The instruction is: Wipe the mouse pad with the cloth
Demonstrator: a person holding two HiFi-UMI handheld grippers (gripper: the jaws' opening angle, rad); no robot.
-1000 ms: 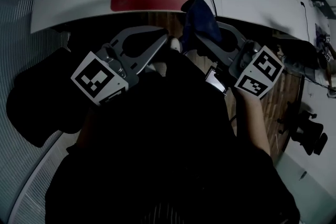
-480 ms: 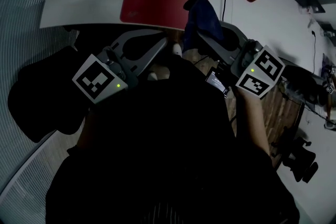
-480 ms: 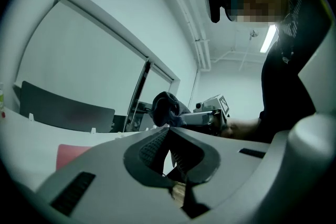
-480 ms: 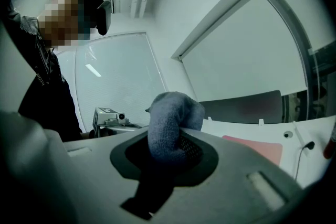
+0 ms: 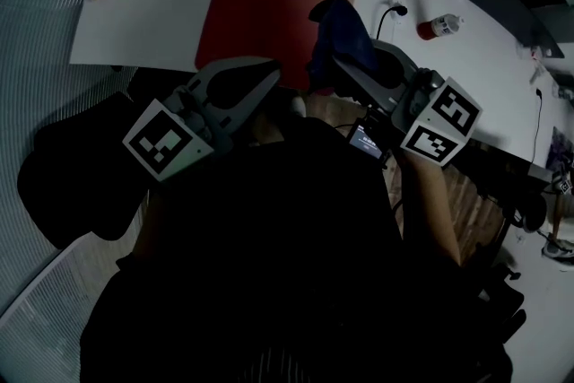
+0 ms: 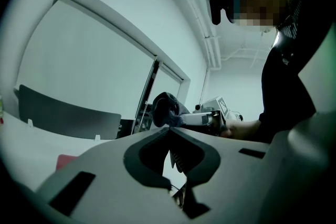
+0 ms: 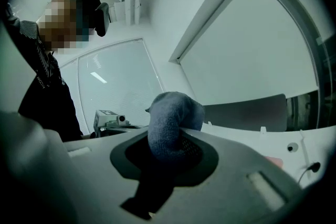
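Pad (image 5: 265,9), red and flat, lies on the white desk (image 5: 148,18) with its near edge along the desk's front edge. We see no mark on it that tells wiped from unwiped, and we judge that the wiping itself has not started. Both tongs are held in front of our body at the desk's front edge, short of the pad's surface rather than on it. Our right tongs (image 5: 327,63) are closed on the cloth (image 5: 343,30), a bunched blue wad that stands up out of the tips, while a darker tail hangs down between the jaws in the right gripper view; so the pickup is done. In the head view the wad overlaps the pad's near right corner, yet both gripper views look out level at walls and ceiling, not down at the desk, so we take the cloth to be raised above the pad and not touching it. Our left tongs (image 5: 269,74) are shut, tips together with nothing between them, just beside the pad's near edge. What is left, as we read it, is all of the real work: lower the cloth onto the pad and sweep it across. Off to the right, well apart from the pad, lie a cable (image 5: 387,13) and a small bottle (image 5: 438,26).
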